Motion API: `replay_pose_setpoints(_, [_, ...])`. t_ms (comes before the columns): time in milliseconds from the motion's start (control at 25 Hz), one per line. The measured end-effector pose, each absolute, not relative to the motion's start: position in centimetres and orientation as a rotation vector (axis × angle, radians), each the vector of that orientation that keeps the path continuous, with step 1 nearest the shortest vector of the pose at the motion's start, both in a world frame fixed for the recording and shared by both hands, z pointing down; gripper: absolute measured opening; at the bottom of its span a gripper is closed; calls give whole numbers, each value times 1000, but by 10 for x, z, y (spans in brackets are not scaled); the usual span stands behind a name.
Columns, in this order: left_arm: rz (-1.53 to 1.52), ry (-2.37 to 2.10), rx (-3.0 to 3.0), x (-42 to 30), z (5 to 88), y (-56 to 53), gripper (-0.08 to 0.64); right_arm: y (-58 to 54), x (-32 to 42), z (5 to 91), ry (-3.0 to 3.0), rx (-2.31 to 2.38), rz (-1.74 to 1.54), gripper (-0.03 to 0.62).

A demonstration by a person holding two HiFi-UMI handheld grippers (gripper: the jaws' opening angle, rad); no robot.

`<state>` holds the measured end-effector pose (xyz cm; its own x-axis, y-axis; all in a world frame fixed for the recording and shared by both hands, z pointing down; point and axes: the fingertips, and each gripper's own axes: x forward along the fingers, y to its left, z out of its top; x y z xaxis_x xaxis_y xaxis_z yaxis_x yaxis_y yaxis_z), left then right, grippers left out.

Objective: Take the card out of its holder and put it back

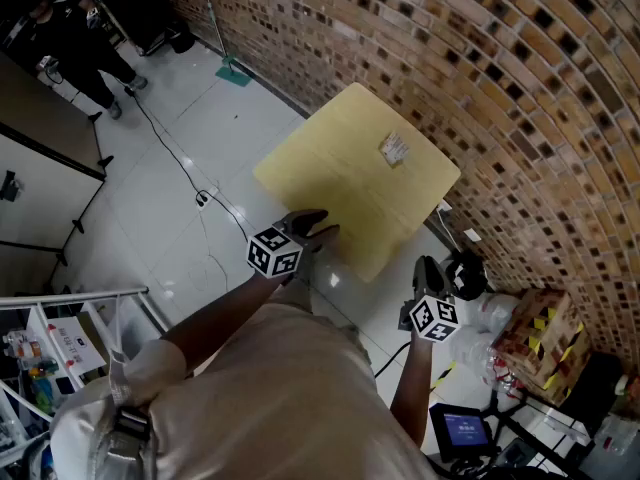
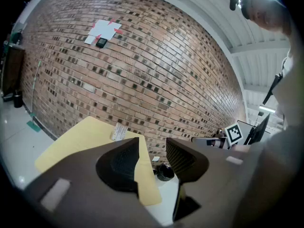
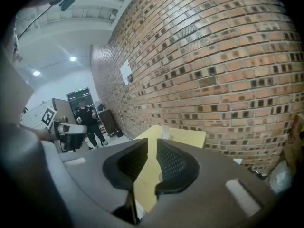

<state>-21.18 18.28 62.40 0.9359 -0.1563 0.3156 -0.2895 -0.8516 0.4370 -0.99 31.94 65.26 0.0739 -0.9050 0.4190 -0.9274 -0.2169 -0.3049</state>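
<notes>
A small clear card holder with a pale card (image 1: 395,148) stands near the far side of the yellow table (image 1: 340,183), close to the brick wall. My left gripper (image 1: 312,228) hovers at the table's near edge, its jaws apart with nothing between them. In the left gripper view the holder (image 2: 118,132) lies beyond the gripper (image 2: 152,144). My right gripper (image 1: 429,271) hangs off the table's right corner, over the floor. Its jaws (image 3: 152,146) stand a narrow gap apart, empty, and the holder (image 3: 165,130) shows far ahead on the table.
A brick wall (image 1: 480,88) runs behind the table. Cables (image 1: 190,183) cross the white floor on the left. A person in dark clothes (image 1: 70,38) stands at the far left. Cardboard boxes (image 1: 535,333), a black object (image 1: 465,273) and a small screen (image 1: 462,430) crowd the right.
</notes>
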Motion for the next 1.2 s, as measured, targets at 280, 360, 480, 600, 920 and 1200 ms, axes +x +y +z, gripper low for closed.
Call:
replay_pose_setpoints(280, [401, -220, 2642, -219, 627, 88, 179, 215, -27, 652, -1903, 2300, 795, 54])
replay_pose_setpoints(360, [417, -189, 2653, -217, 633, 73, 179, 201, -26, 655, -1882, 2323, 800, 54])
replay_pose_setpoints(480, [433, -168, 2654, -212, 642, 52, 179, 183, -19, 658, -1853, 2333, 792, 54])
replay_pose_setpoints(600, [432, -155, 2637, -205, 646, 39, 179, 170, -9, 657, -1831, 2320, 762, 54])
replay_pose_setpoints(920, [492, -100, 2617, -166, 657, 29, 179, 144, 38, 667, -1816, 2278, 740, 55])
replay_pose_setpoints(1200, [557, -124, 2615, -128, 648, 14, 176, 107, 73, 694, -1880, 2154, 772, 61])
